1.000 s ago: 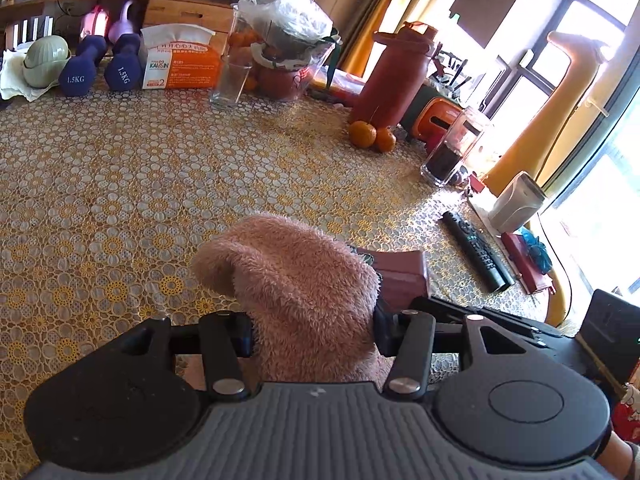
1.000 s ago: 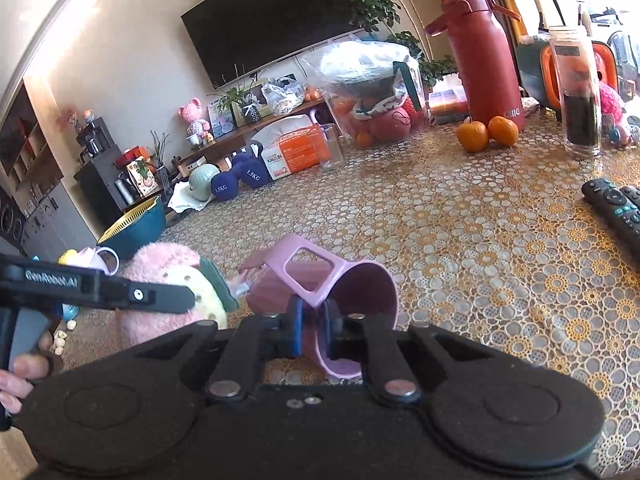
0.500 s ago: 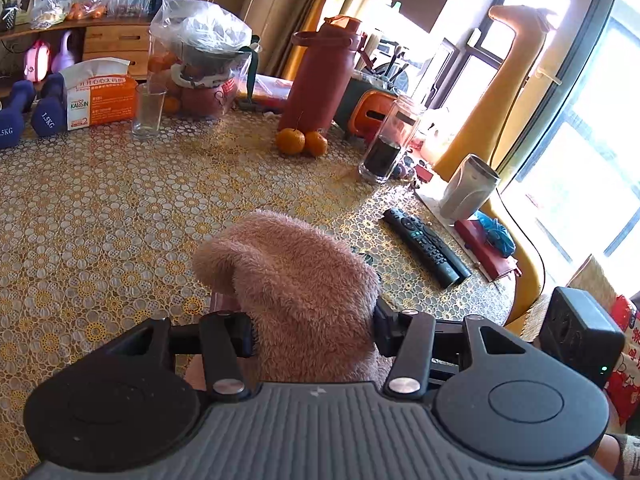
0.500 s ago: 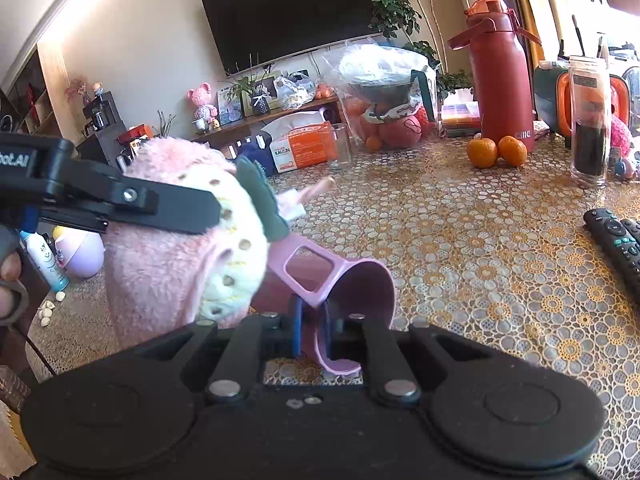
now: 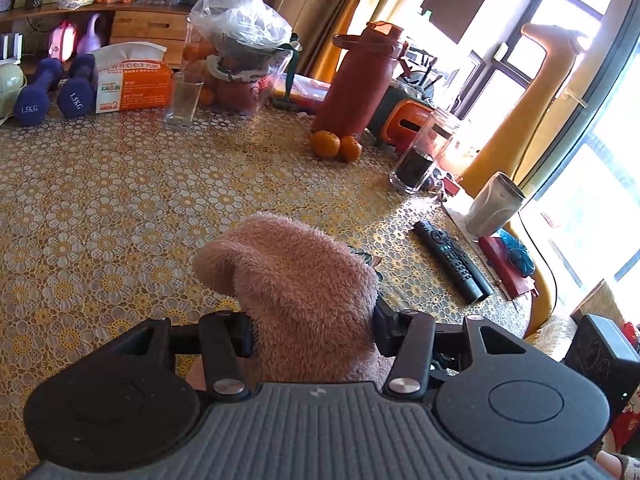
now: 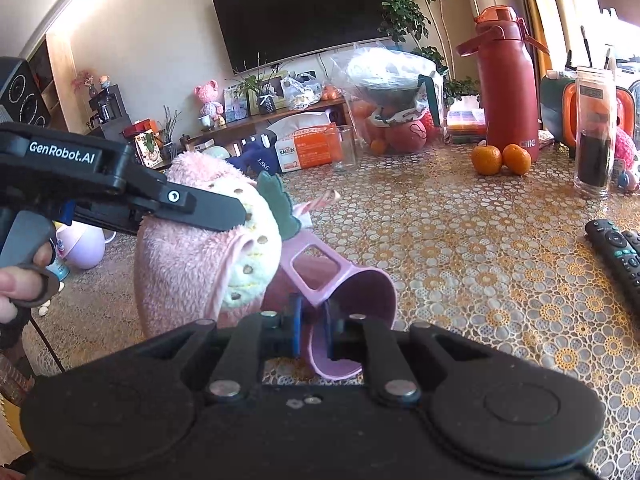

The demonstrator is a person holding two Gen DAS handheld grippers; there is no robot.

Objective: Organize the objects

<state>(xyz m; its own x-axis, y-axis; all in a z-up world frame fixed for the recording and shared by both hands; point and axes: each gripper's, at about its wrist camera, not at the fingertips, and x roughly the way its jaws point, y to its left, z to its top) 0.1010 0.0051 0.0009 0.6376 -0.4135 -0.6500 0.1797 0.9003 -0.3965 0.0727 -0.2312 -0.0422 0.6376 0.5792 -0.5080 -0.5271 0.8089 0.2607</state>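
Note:
My left gripper [image 5: 314, 330] is shut on a pink fluffy plush slipper [image 5: 304, 292] with a strawberry face and green leaf, held above the table. The right wrist view shows the slipper [image 6: 200, 248] clamped in the left gripper [image 6: 224, 216] just left of a pink plastic cup. My right gripper [image 6: 312, 332] is shut on the rim of that pink cup [image 6: 352, 304], which lies tilted on its side, its handle [image 6: 316, 268] up and its mouth toward the camera.
On the yellow lace tablecloth [image 5: 120, 208] stand a red thermos [image 5: 360, 76], two oranges [image 5: 336, 146], a glass jar [image 5: 424, 156], a drinking glass [image 5: 184, 98], a tissue box [image 5: 128, 80], dumbbells [image 5: 52, 92] and a bagged bowl [image 5: 240, 60]. Remotes [image 5: 452, 264] lie right.
The left gripper has lifted the slipper off the table and brought it up beside the cup. The right gripper has kept its hold on the cup, almost still.

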